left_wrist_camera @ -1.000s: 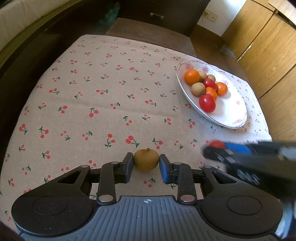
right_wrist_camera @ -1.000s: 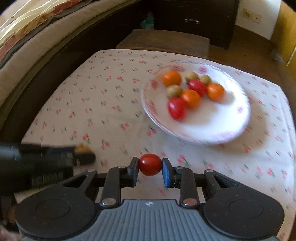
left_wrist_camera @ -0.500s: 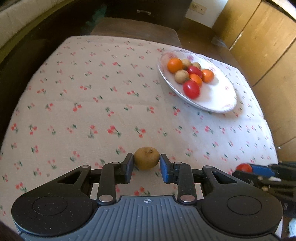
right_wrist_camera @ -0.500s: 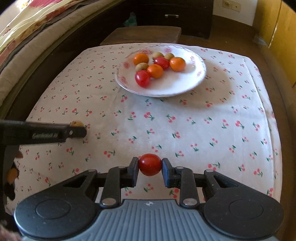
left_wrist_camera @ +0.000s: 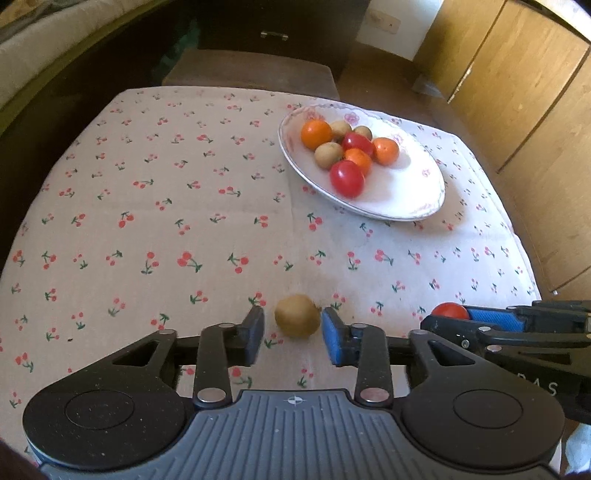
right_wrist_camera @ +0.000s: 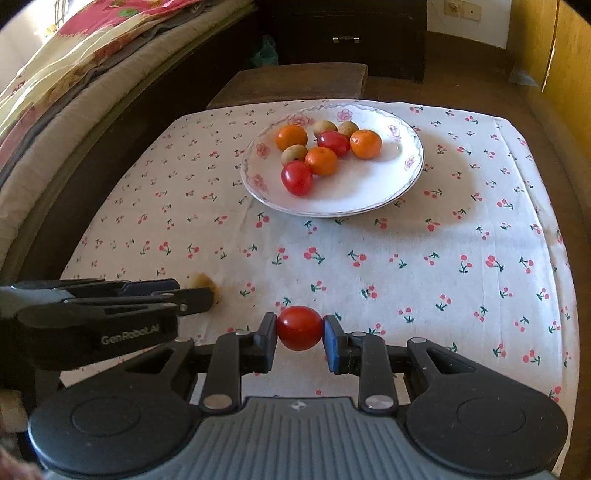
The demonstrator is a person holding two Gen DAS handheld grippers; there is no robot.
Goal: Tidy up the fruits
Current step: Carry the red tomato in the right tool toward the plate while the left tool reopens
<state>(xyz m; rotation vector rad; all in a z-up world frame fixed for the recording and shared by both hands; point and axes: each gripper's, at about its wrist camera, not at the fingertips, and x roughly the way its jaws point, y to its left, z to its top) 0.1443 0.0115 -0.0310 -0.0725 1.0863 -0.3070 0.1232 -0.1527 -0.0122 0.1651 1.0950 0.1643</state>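
A brown kiwi (left_wrist_camera: 297, 315) lies on the cherry-print tablecloth (left_wrist_camera: 184, 206) between the fingers of my left gripper (left_wrist_camera: 293, 330). Its jaws are opening, and a gap shows between the left pad and the fruit. My right gripper (right_wrist_camera: 300, 330) is shut on a red tomato (right_wrist_camera: 299, 328) just above the cloth near the front edge. Seen from the right wrist, the left gripper (right_wrist_camera: 192, 295) hides most of the kiwi (right_wrist_camera: 199, 280). From the left wrist, the tomato (left_wrist_camera: 450, 311) shows at the right gripper's tip. A white plate (left_wrist_camera: 406, 199) further back holds oranges, tomatoes and kiwis.
A dark wooden stool (right_wrist_camera: 295, 83) stands beyond the table's far edge, with a dark cabinet (right_wrist_camera: 347, 33) behind it. A bed with bedding (right_wrist_camera: 74, 85) runs along the left. Wooden cupboard doors (left_wrist_camera: 517, 92) stand to the right. Bare cloth lies between the plate and the grippers.
The left jaws have parted from the kiwi, which now rests on the cloth. Both grippers have drawn back from the plate toward the near side of the table.
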